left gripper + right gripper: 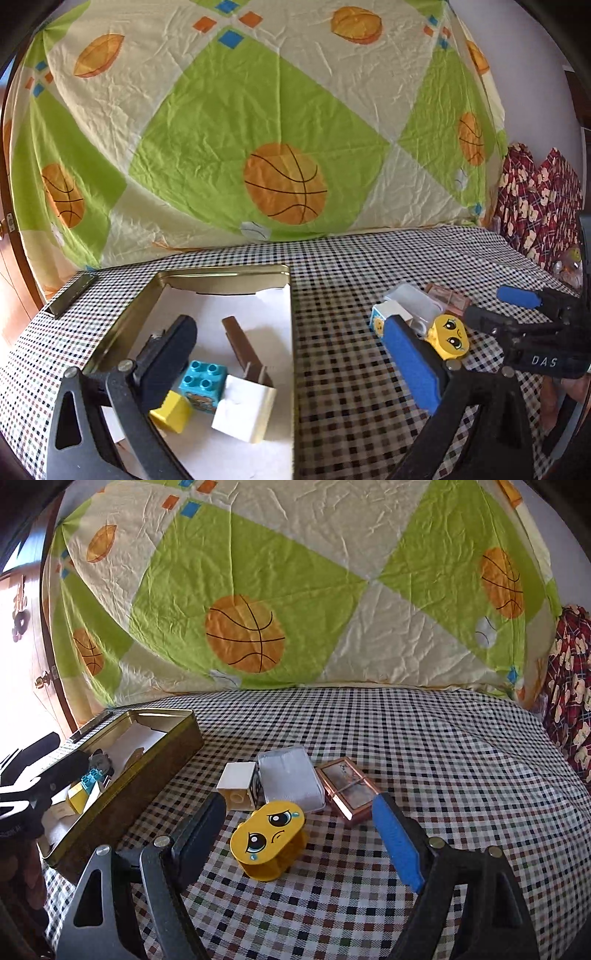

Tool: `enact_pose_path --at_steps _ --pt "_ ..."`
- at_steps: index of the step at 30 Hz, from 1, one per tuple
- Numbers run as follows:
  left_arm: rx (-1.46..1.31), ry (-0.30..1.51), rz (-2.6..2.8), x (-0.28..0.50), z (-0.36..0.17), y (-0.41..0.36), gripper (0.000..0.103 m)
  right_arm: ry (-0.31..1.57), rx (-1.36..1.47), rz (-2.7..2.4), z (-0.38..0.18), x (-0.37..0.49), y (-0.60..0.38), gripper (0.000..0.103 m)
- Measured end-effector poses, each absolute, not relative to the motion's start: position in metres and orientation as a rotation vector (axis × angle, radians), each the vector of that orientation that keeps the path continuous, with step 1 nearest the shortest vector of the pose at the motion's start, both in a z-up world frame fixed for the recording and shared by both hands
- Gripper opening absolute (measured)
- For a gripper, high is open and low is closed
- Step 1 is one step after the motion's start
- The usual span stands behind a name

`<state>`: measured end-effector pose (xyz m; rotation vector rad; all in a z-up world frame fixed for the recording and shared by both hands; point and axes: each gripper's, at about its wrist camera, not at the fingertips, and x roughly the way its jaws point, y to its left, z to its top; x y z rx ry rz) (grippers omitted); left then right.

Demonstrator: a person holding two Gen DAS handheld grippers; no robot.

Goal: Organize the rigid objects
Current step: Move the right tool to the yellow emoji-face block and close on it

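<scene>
Yellow block's (pixel 268 840) crying face and copper case (pixel 348 787) clear only from right wrist.

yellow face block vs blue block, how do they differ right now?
Place: the blue block lies inside the tin; the yellow face block lies on the checked cloth outside it.
Shape: the blue block is square with four studs on top; the yellow one is oval with a crying face printed on top.
Neighbours: blue touches a small yellow block; the face block stands apart.
Neither is gripped.

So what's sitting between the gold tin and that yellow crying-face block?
Only bare checked cloth: the right wrist view shows nothing between the tin and the yellow block.
</scene>
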<state>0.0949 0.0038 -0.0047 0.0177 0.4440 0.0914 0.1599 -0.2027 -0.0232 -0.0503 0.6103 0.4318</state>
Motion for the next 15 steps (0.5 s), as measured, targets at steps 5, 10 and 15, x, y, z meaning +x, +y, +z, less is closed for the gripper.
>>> enact_pose_path --at_steps 5,10,15 --pt "0.046 0.462 0.075 0.106 -0.01 -0.014 0.102 0.7 -0.099 0.461 -0.037 0.173 -0.186 0.083" --pt "0.055 0.481 0.065 0.11 -0.016 -0.022 0.102 0.802 -0.13 0.469 -0.052 0.187 -0.175 0.079" --pt "0.074 0.484 0.044 0.109 -0.019 -0.03 0.102 0.808 -0.106 0.491 -0.051 0.185 -0.18 0.054"
